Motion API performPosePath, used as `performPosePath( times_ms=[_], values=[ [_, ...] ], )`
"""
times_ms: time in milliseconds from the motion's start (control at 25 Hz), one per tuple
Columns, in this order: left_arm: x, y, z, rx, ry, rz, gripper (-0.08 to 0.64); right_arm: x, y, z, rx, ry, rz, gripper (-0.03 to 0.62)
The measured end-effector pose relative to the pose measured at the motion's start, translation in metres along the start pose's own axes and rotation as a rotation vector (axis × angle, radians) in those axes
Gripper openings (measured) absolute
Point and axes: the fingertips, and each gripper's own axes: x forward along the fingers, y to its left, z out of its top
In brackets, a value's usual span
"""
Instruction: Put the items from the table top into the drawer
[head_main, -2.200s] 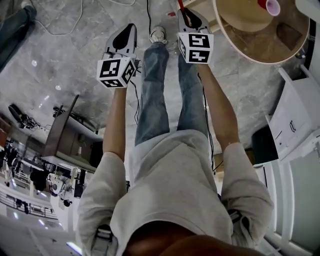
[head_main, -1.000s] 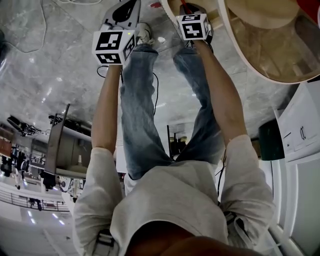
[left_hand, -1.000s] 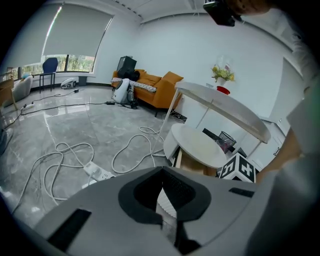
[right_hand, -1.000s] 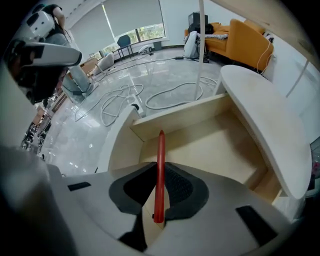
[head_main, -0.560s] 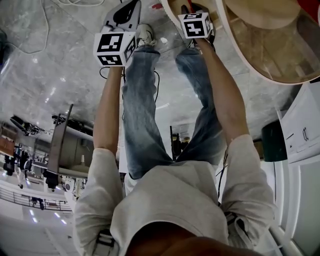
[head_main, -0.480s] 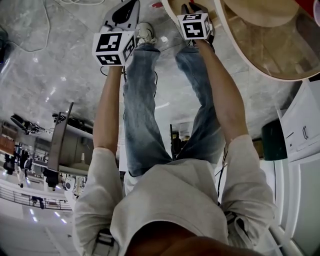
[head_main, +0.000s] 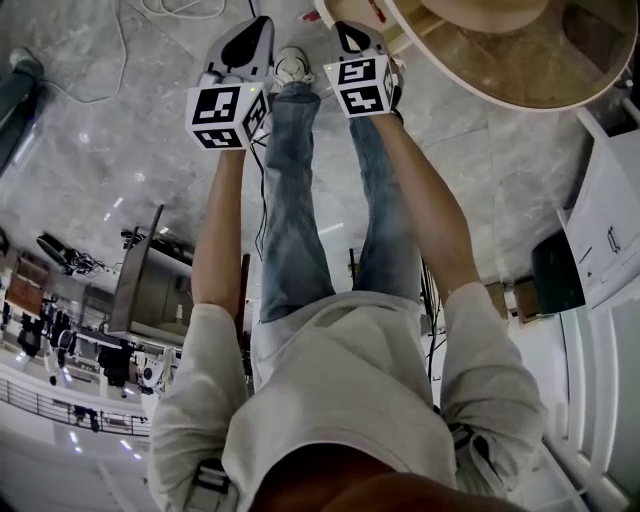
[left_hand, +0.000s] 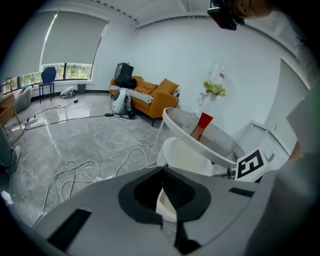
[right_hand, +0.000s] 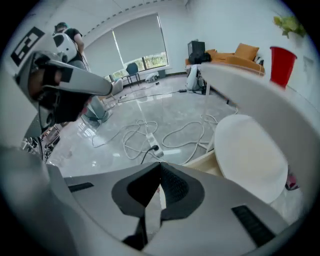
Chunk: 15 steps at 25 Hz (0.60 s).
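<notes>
The round table (head_main: 470, 85) shows at the top right of the head view, with a red cup (left_hand: 204, 125) standing on it, also the red cup (right_hand: 282, 65) in the right gripper view. My left gripper (head_main: 262, 22) is over the floor beside the person's legs, its jaws shut with nothing between them (left_hand: 162, 171). My right gripper (head_main: 345, 30) hangs just left of the table rim. Its jaws have just been closing and now meet with nothing in them (right_hand: 160, 164). No drawer can be made out.
A white round seat (right_hand: 250, 155) sits under the table rim (right_hand: 260, 100). Cables (left_hand: 75, 170) and a power strip (right_hand: 152, 150) lie on the grey floor. An orange sofa (left_hand: 155, 97) stands at the far wall, a white cabinet (head_main: 610, 230) to the right.
Both grippers have risen and look larger in the head view. The right one has drawn left, away from the table rim, and the table has slid toward the picture's top.
</notes>
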Motion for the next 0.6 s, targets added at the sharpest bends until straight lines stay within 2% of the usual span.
performPosePath(
  times_ms=[280, 600],
  values=[
    [-0.027, -0.031, 0.068, 0.038, -0.046, -0.005, 0.015, -0.079, 0.017, 0.075, 0.011, -0.148, 0.027, 0.025],
    [-0.019, -0.064, 0.143, 0.112, -0.086, -0.039, 0.015, -0.131, -0.035, 0.142, 0.08, -0.273, -0.044, 0.025]
  ],
)
